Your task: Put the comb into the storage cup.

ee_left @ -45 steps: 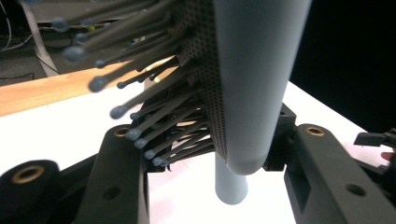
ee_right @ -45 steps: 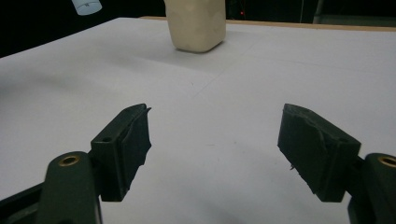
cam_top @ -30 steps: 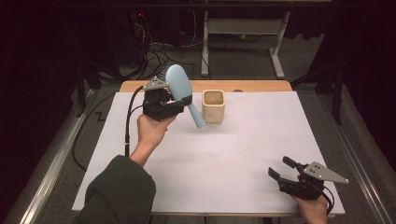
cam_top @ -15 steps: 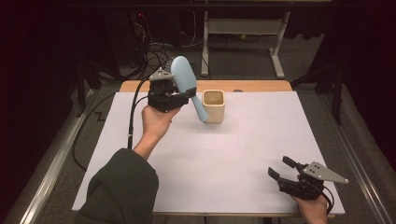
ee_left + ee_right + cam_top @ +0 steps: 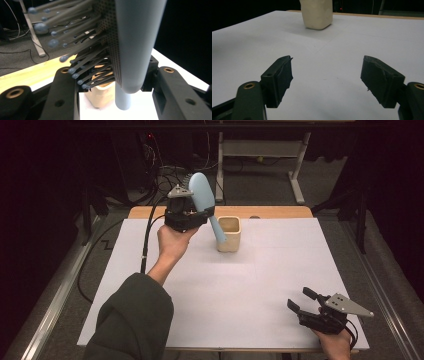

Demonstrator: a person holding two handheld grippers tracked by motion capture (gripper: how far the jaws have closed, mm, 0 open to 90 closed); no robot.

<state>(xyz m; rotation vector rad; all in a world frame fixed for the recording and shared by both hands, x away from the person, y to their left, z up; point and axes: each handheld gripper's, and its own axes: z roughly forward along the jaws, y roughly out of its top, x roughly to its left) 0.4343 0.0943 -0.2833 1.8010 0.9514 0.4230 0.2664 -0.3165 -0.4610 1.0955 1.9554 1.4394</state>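
One hairbrush in play, pale blue, clamped at the head in the left gripper, jaws closed tight on it: bristle side against one jaw, smooth back against the other in the left gripper view. Since the earlier high-view frames: shifted right and up in frame, from left of the cup toward directly over it; handle tip now overlapping the near left rim of the cream square cup, centre-upper part of the frame. Reads as a drop-into-cup move, handle first; not yet in, tip looks at or just outside the rim, can't tell contact. Long axis steep, tilted: rounded head up and left, near the top centre-left of the frame, handle down and right toward the cup. Bristles facing left, toward the dark background. From the left gripper view, handle end hanging just right of the cup, so probably needs a small sideways correction before lowering. Right gripper parked lower right on the white table sheet, unmoved across frames, jaws spread wide, nothing between them; cup far ahead of it at the top of its own view.
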